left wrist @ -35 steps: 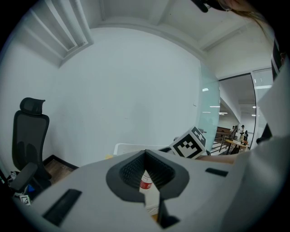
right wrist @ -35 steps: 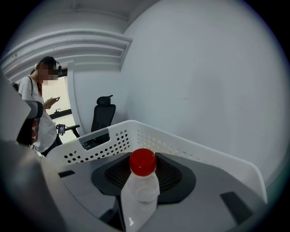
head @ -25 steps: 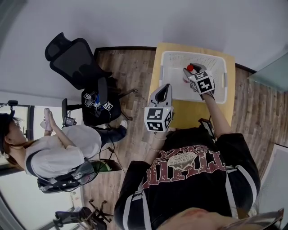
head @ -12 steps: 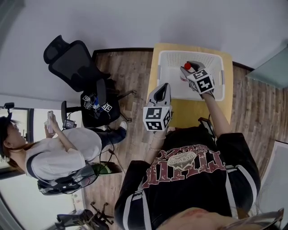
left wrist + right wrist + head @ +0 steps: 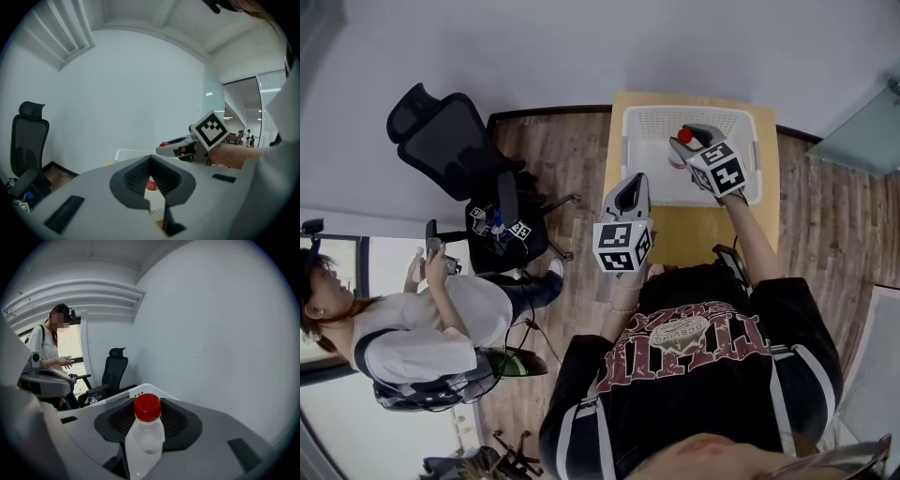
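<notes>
While the right gripper [image 5: 689, 141] hangs over the white basket [image 5: 649, 120] at the upper middle of the head view, its jaws clamp a clear bottle [image 5: 146, 432] just under its red cap – upright, above the basket's inside. The left gripper [image 5: 630, 187], lower left by the yellow table's [image 5: 698, 234] edge, shows its jaws narrowly parted – nothing clamped.

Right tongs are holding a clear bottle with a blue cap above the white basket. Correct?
Not quite: the cap is red, not blue, as the right gripper view shows. The rest holds: the right tongs are shut on the clear bottle, held above the white basket.
</notes>
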### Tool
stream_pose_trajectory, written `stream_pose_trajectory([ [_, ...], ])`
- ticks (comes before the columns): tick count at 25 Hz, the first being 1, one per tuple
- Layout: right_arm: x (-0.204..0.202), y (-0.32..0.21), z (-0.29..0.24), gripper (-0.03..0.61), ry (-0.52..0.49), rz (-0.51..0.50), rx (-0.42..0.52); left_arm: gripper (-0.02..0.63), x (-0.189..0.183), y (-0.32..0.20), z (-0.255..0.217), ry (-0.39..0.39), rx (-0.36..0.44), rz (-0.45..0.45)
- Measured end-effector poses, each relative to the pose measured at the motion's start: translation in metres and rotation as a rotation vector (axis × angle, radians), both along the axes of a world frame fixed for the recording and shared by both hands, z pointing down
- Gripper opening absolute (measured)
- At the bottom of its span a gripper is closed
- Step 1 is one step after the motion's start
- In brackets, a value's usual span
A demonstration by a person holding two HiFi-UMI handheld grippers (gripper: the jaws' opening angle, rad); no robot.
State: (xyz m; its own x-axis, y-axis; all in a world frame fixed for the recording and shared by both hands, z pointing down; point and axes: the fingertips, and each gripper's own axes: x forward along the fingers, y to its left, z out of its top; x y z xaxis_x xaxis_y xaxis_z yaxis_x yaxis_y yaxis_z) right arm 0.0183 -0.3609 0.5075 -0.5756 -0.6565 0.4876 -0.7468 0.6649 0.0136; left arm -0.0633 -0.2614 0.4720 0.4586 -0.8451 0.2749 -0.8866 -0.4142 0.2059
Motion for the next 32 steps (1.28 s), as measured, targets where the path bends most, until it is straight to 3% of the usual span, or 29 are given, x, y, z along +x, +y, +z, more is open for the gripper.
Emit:
stream_pose_trajectory([
  [32, 0.009, 0.083, -0.141, 0.164, -0.089, -0.064, 0.206, 0.044, 0.026, 0.023, 0.000, 0.006, 0.005, 0.098],
])
